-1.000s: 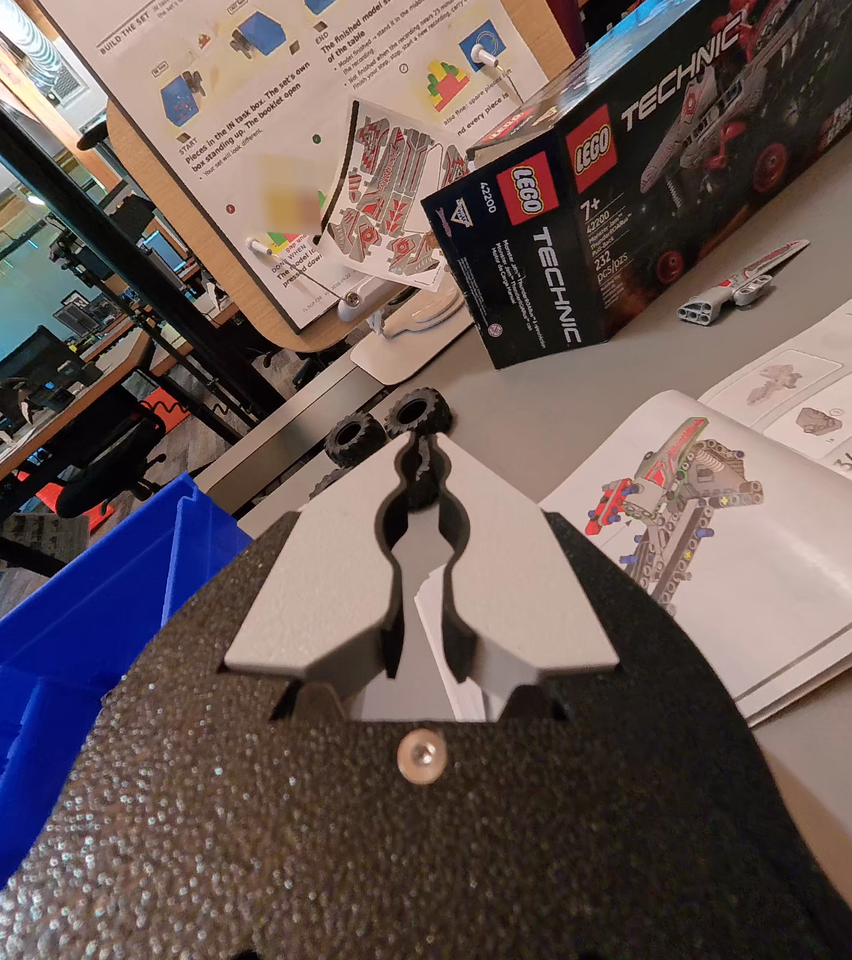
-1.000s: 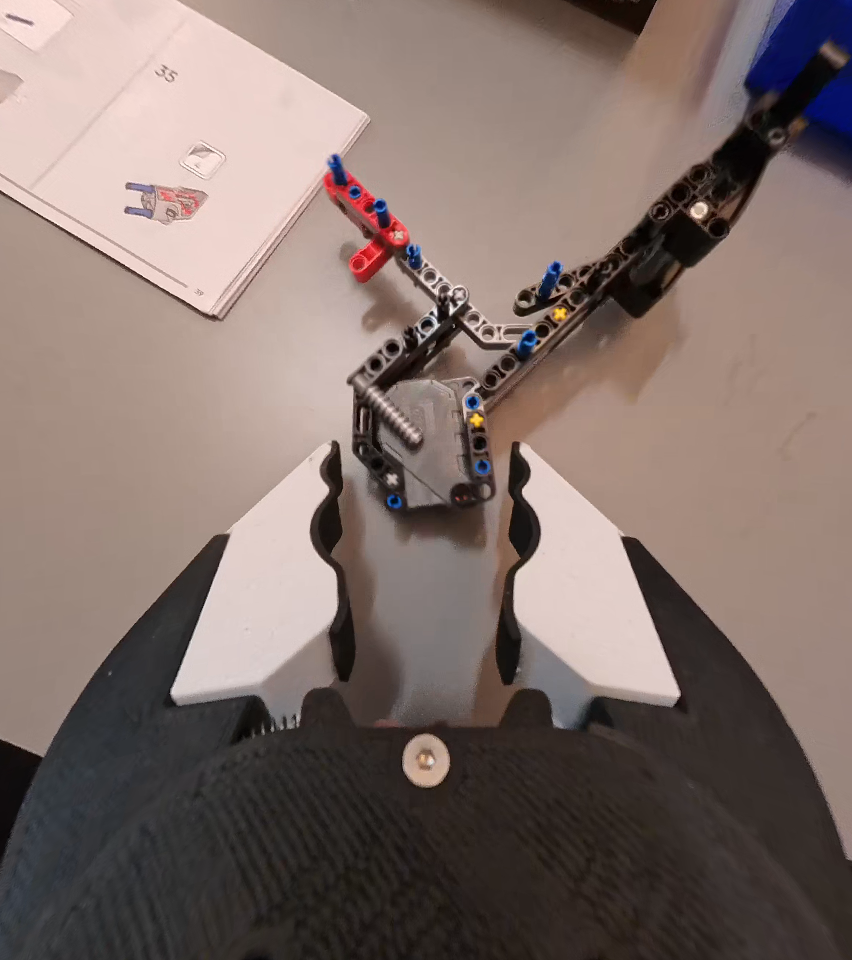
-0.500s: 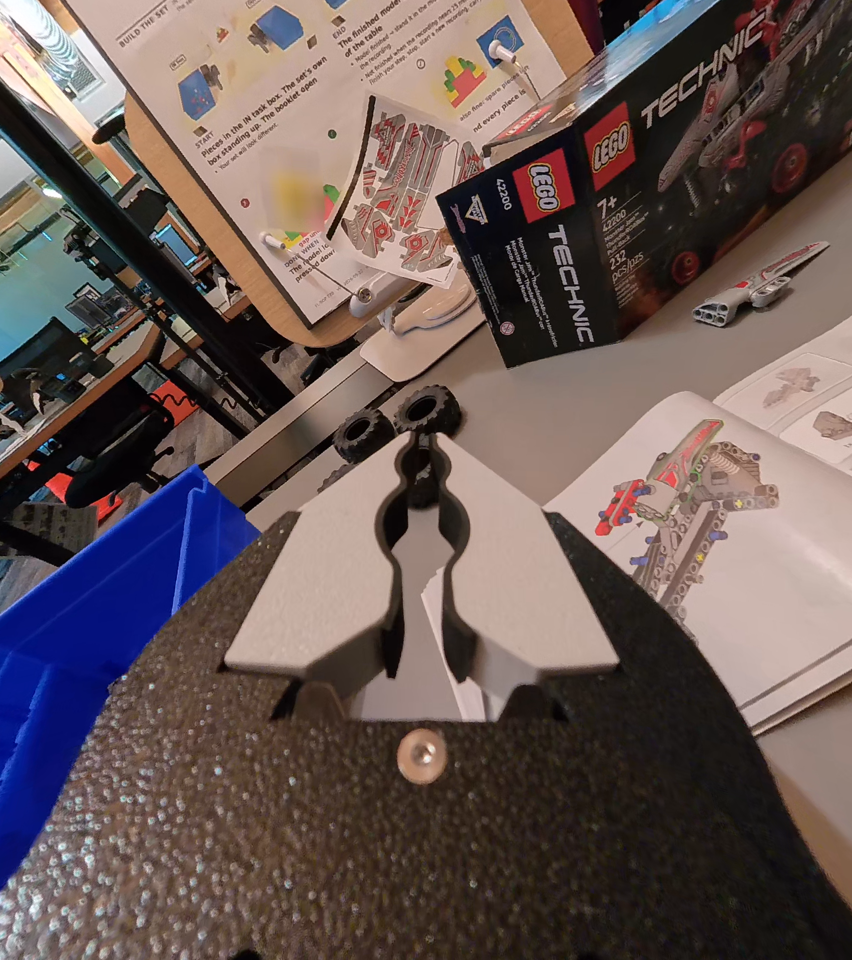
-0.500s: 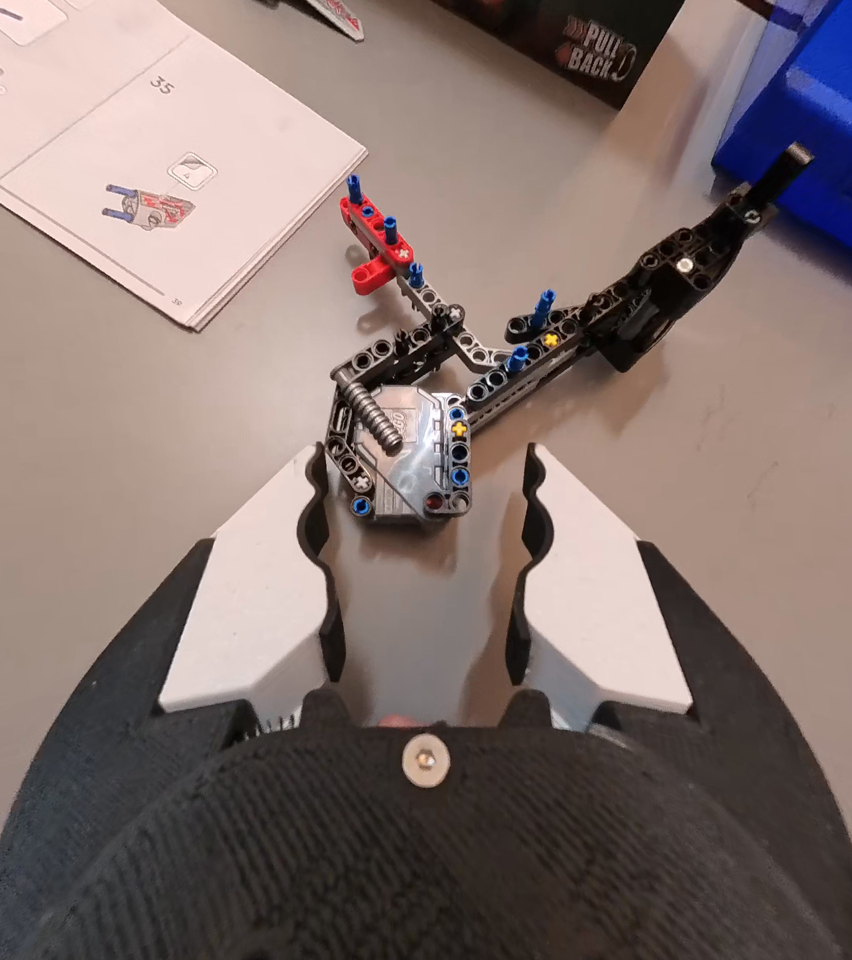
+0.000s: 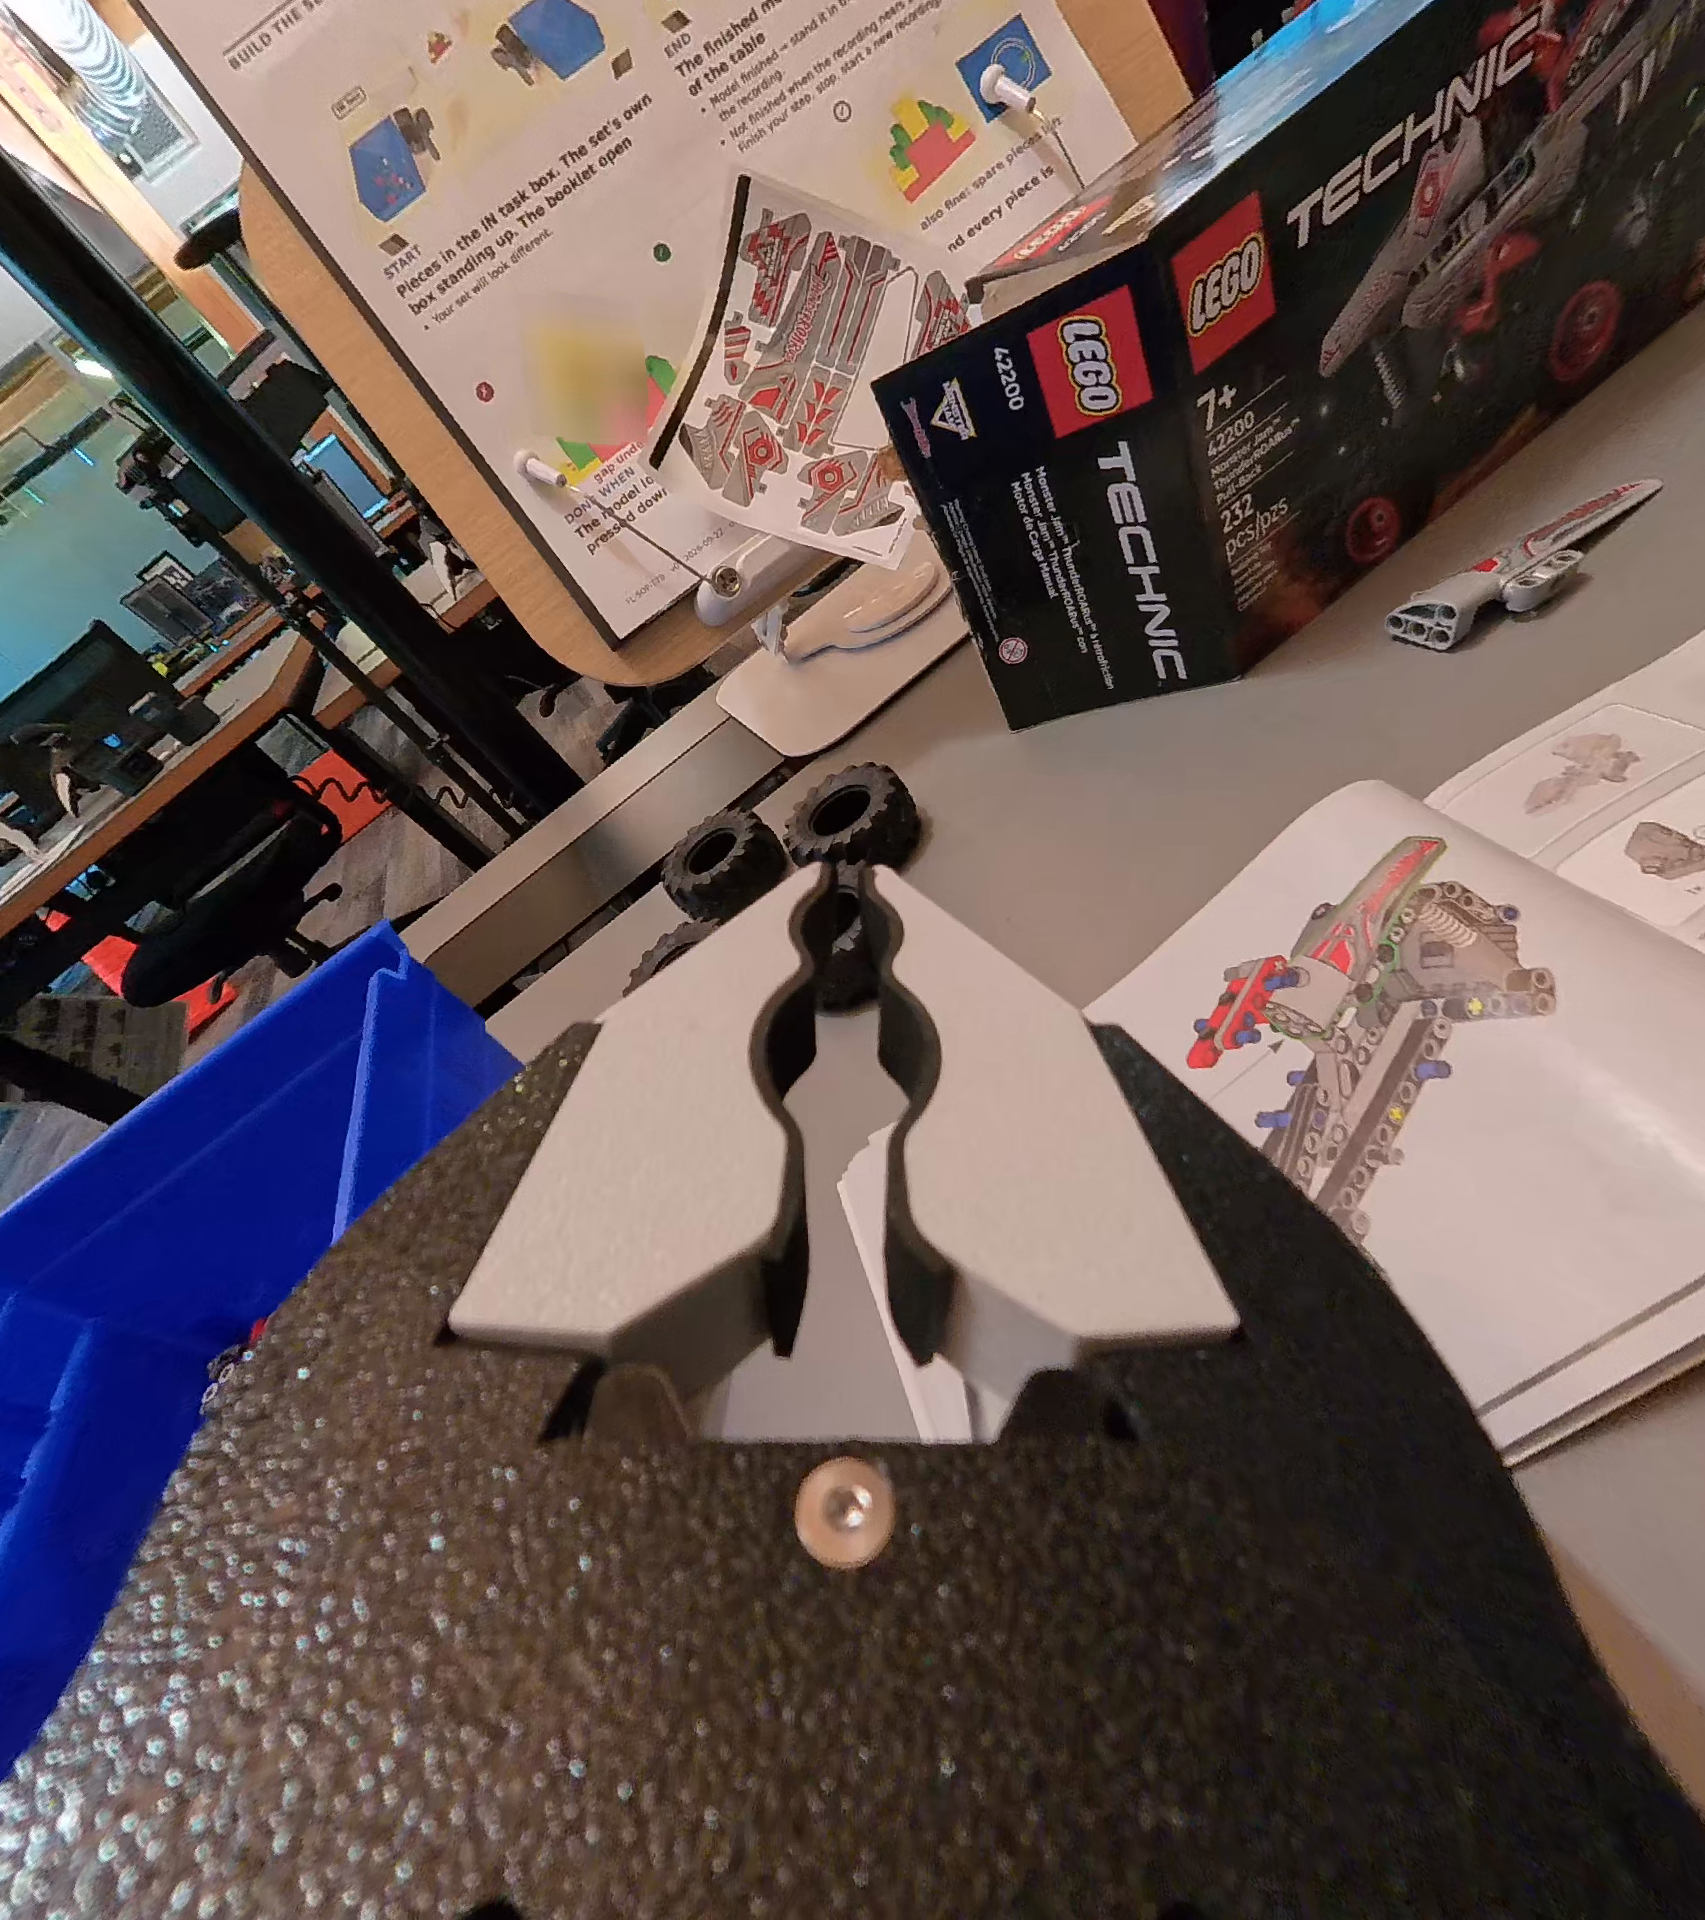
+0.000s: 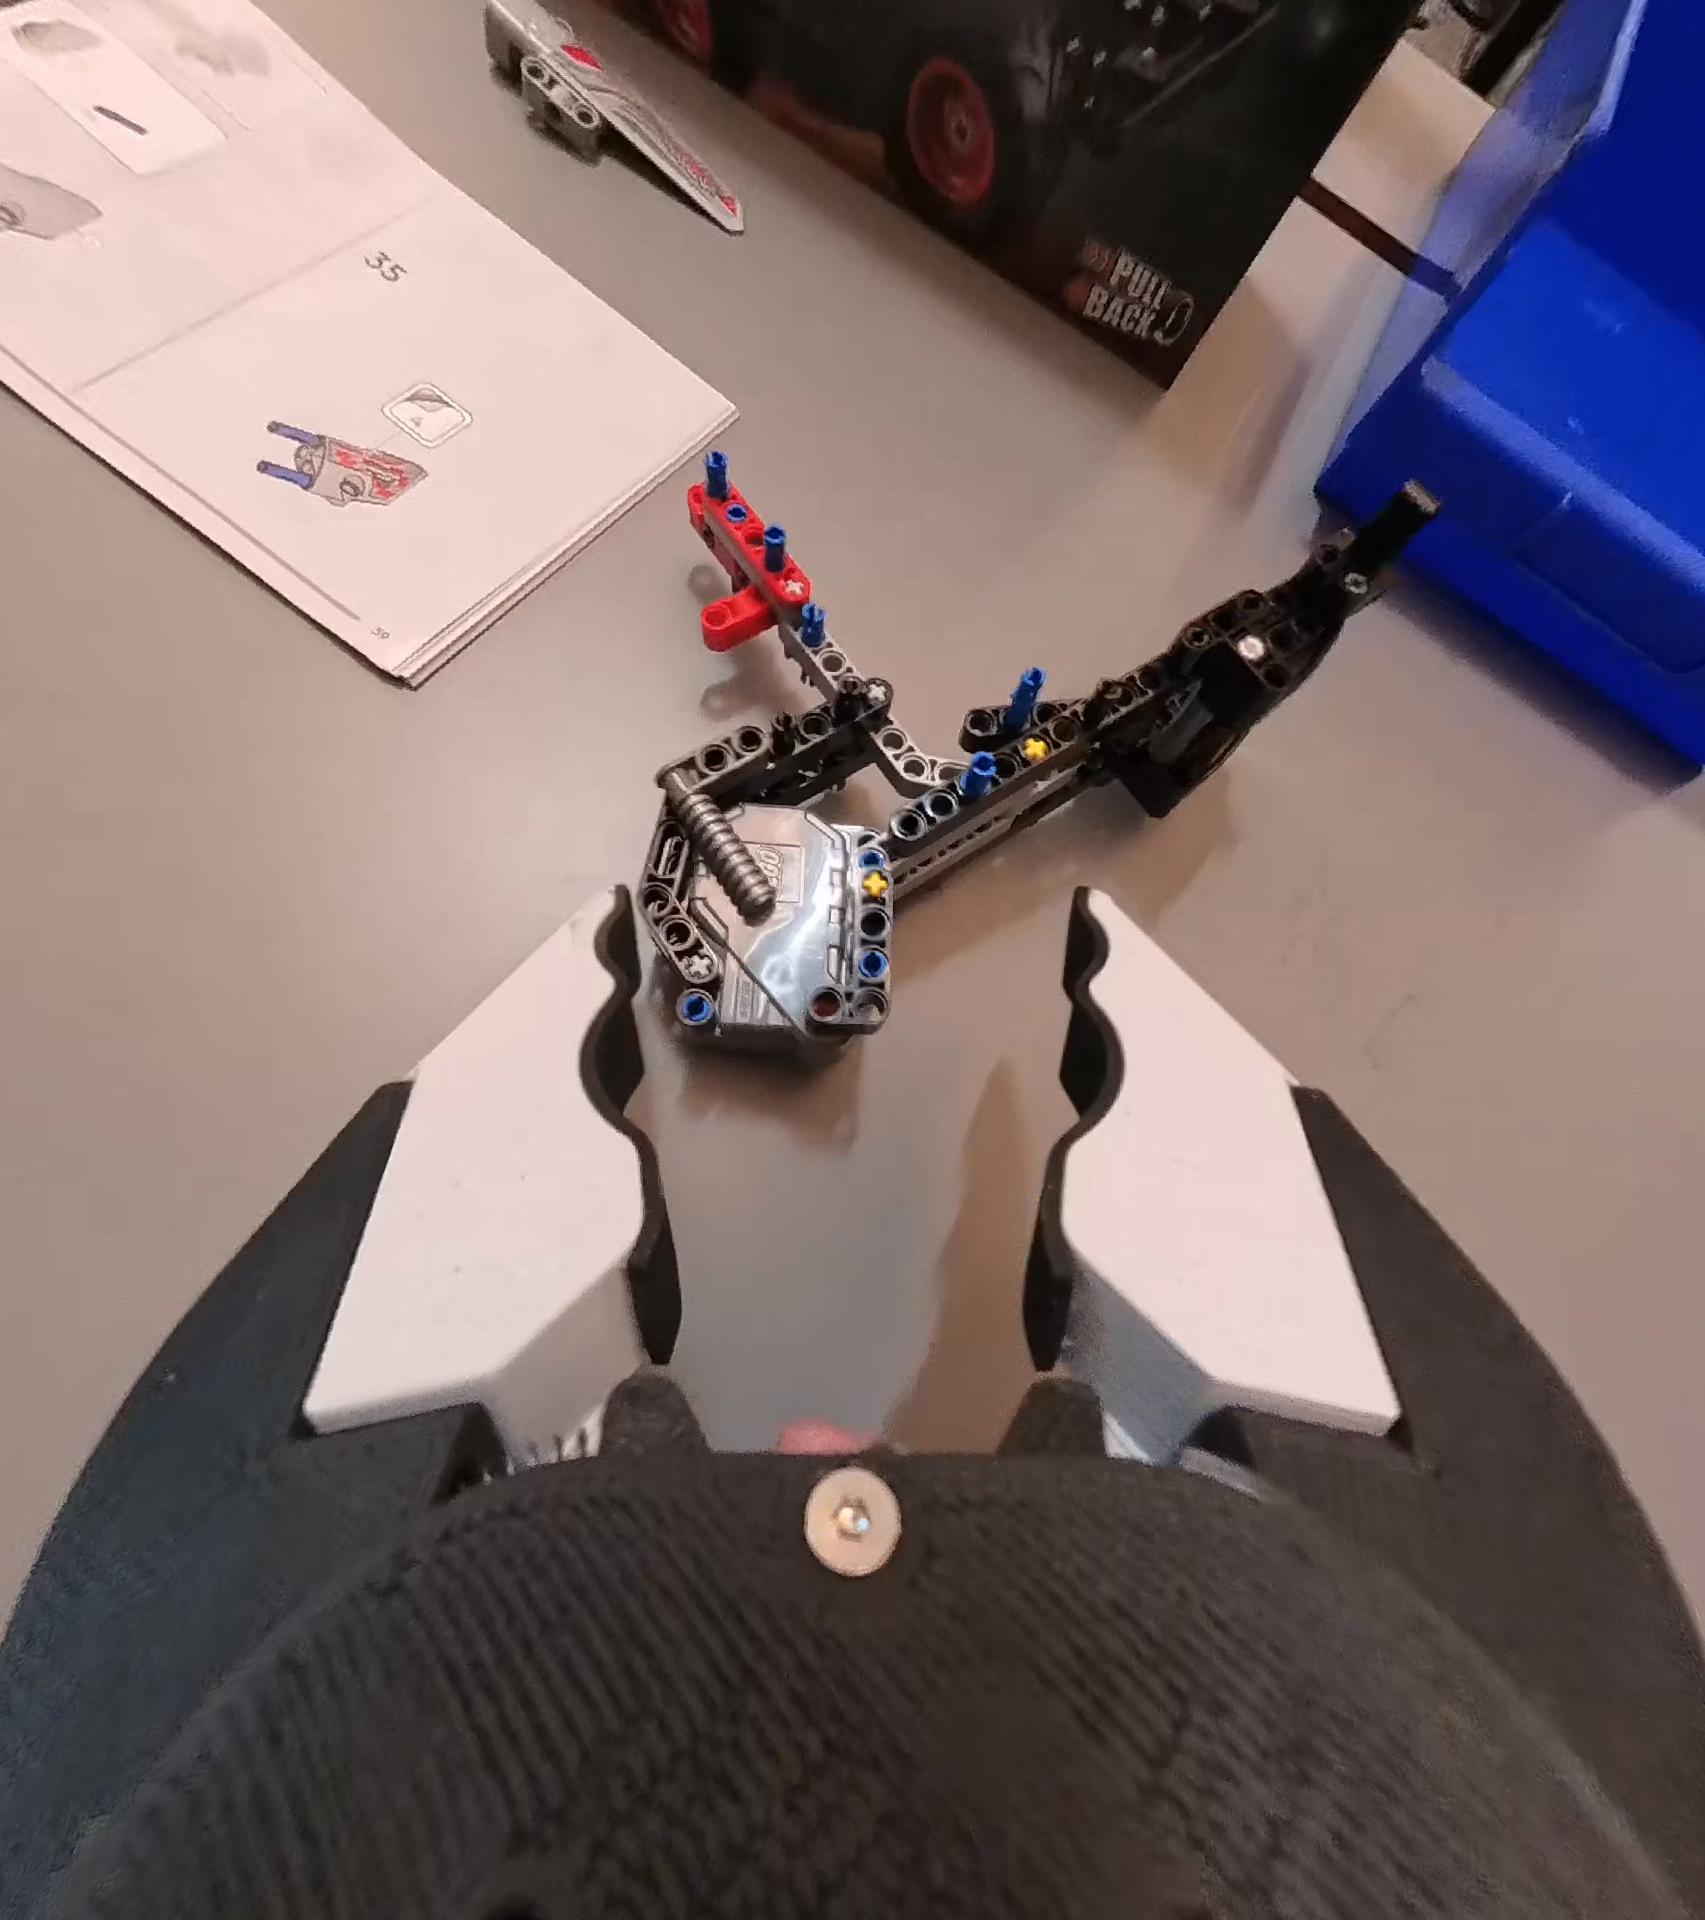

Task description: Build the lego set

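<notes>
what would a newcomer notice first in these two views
In the right wrist view, the half-built lego model lies on the grey table, just ahead of the open right gripper. In the left wrist view, the black set box stands beyond the open instruction booklet, with black tyres ahead of the shut left gripper.

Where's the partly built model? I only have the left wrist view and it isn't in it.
Observer: The partly built black and grey beam model lies flat on the grey table, just ahead of the right tongs.
Operator: Tongs open or shut?
Observer: Open with a wide gap, holding nothing.
Operator: What's at the model's far end?
Observer: Its black tip ends right by a blue plastic bin. I can't tell whether they touch.
</notes>
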### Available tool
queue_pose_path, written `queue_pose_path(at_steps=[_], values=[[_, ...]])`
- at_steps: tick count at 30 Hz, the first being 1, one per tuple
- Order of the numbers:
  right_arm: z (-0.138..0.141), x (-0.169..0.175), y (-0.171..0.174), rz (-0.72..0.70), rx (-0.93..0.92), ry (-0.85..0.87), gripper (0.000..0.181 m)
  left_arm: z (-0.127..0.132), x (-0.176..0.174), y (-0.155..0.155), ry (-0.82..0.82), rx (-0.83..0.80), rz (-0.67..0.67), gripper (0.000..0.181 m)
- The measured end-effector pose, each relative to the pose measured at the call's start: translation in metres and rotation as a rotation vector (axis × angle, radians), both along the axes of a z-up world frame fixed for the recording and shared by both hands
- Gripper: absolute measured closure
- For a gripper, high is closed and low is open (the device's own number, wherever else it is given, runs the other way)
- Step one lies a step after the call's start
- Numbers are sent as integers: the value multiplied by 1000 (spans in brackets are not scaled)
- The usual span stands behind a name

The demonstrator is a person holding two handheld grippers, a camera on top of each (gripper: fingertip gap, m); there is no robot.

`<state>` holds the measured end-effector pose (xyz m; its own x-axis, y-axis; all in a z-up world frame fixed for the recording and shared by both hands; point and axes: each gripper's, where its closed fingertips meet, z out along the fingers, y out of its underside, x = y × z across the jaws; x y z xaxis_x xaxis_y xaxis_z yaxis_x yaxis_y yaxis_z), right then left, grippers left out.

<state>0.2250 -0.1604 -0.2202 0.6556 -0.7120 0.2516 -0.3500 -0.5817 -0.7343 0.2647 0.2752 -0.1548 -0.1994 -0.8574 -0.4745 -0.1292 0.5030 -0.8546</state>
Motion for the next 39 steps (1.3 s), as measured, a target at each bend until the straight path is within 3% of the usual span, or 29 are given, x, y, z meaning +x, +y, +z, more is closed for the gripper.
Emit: queue_pose_path(at_steps=[4,8,14,26,39], values=[[-3,-2,12,31,51,35,104,-1,0,0,4,-3,-1,180],[-14,1,6,-8,-15,43,105,-2,0,0,7,-2,-2,180],[-18,3,14,-13,-12,-11,127,-2,0,-2,11,-3,-9,180],[-16,5,14,-247,166,-52,128,1,-1,-6,-3,-9,-15,180],[-7,7,14,-313,239,-77,128,8,-1,2,-30,-74,5,180]])
